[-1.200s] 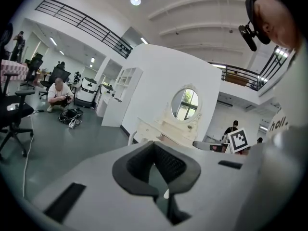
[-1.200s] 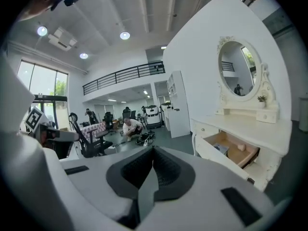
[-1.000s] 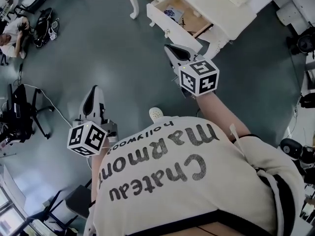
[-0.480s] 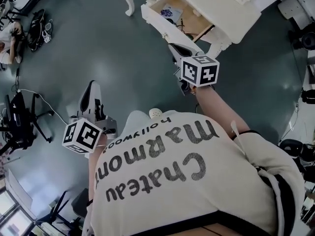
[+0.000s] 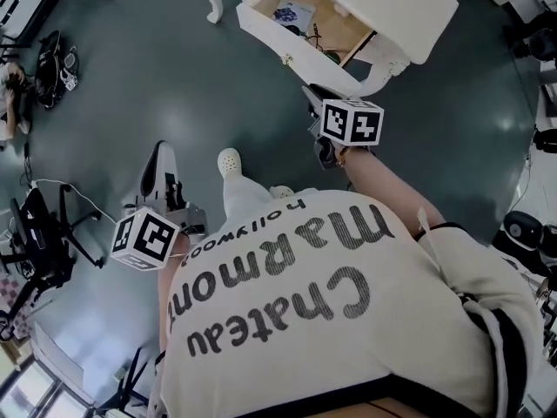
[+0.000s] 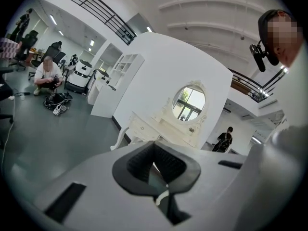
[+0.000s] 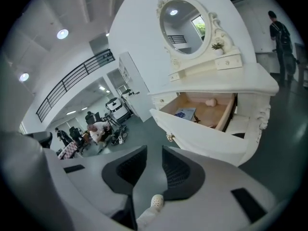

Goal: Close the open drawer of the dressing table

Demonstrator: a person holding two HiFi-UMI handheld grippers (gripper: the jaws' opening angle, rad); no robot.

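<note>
The cream dressing table [image 5: 383,3] stands at the top of the head view, its drawer [image 5: 296,46] pulled out with a blue-printed packet [image 5: 291,13] and small items inside. In the right gripper view the drawer front [image 7: 207,134] with its small metal handle [image 7: 169,137] lies just beyond the jaws, under the oval mirror [image 7: 185,25]. My right gripper [image 5: 318,94] [image 7: 154,165] hangs close before the drawer front without touching it. Its jaws have just been opening and hold nothing. My left gripper [image 5: 159,159] [image 6: 155,148] stays back over the floor, pads together and empty, with the dressing table [image 6: 159,126] far ahead.
A white shoe [image 5: 229,159] steps on the grey floor between the grippers. An office chair [image 5: 39,233] and cables sit at the left. A crouching person [image 6: 47,73] with bags is far left. Another person [image 7: 279,32] stands right of the table. The table's curved leg [image 5: 209,7] is left of the drawer.
The right gripper has dropped and rolled closer to the drawer front, its marker cube turning. The left gripper has shifted slightly. A foot has stepped forward, and the table has slid up-left in the head view.
</note>
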